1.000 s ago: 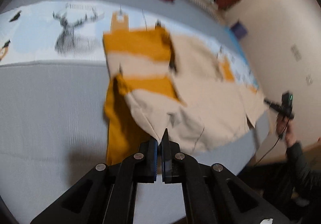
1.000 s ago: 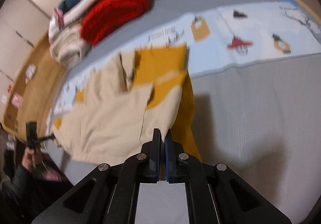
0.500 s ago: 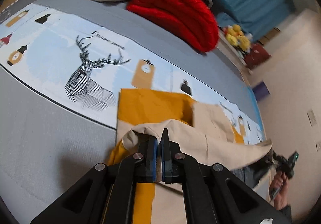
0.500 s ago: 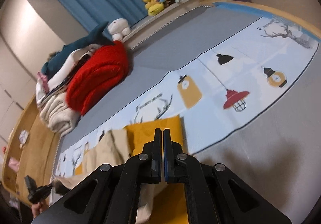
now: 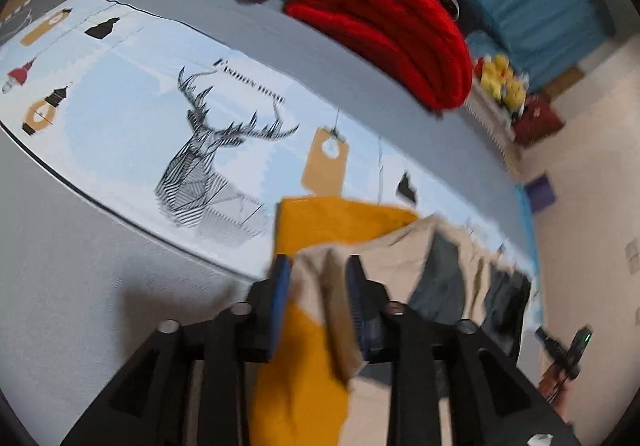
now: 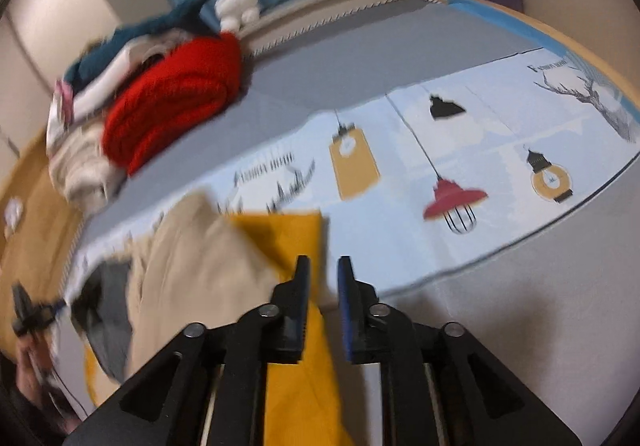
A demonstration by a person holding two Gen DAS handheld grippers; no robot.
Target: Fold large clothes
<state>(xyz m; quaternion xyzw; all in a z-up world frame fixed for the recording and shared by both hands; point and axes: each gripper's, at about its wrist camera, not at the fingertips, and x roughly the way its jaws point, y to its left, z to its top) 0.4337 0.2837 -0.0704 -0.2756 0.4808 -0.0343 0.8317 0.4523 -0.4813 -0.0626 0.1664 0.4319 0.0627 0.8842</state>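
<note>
Since half a second ago both our grippers have parted their jaws, the left gripper (image 5: 318,278) letting go of the beige-and-mustard garment (image 5: 340,222) on the near bedspread (image 5: 120,118), the right gripper (image 6: 322,274) empty, so we judge this fold laid, regrasping next.

Mustard-and-beige garment (image 5: 316,326) lies folded over on bed.

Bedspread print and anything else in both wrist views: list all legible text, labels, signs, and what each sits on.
"FASHION HOME": small caption above the deer head on the bedspread's printed band, left wrist view; blurred, so this is a best reading.
Same caption in the right wrist view: too blurred to read.
Second caption by the far deer in that view: too small to read.
Nothing readable on the garment or the folded pile.
</note>
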